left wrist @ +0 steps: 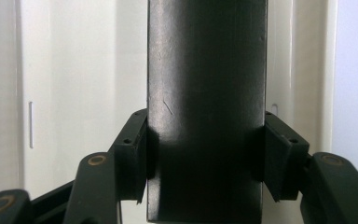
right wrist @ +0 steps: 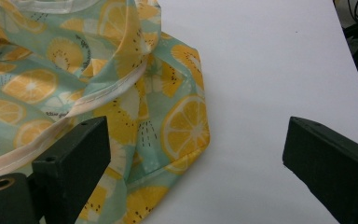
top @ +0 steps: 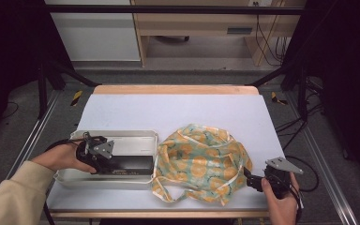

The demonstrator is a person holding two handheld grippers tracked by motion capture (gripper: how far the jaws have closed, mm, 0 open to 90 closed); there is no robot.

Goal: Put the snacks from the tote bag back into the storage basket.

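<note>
Nearest the table's front edge, the right gripper [top: 249, 178] is held in a hand at the lower right of the high view, a grey three-cornered plate on top and a cable trailing behind. Its two black jaws are spread wide apart with nothing between them; in the right gripper view, bare table surface is seen in the gap, and one pad [right wrist: 77, 154] is seen in front of the cloth's edge; contact cannot be told.

Just beside it lies a crumpled pale-green fabric apron printed with orange and lemon slices and edged in cream tape [top: 201, 159], bunched in a heap at the middle of the table, one cream strap looped toward the front edge. Its hem is seen close in the right gripper view [right wrist: 121, 93].

To the left of the apron, touching or nearly touching it, a shallow white rectangular plastic tray [top: 122, 136] is set. Inside the tray, along its near side, a long matt black rectangular box [top: 126, 164] is lying. The left gripper [top: 115, 161] is clamped on this box: in the left gripper view, both pads [left wrist: 137, 158] are pressed against the opposite long faces of the box [left wrist: 205, 93].

Beneath everything, a light grey-blue table cover [top: 168, 110] is spread, bare at the far half.
</note>
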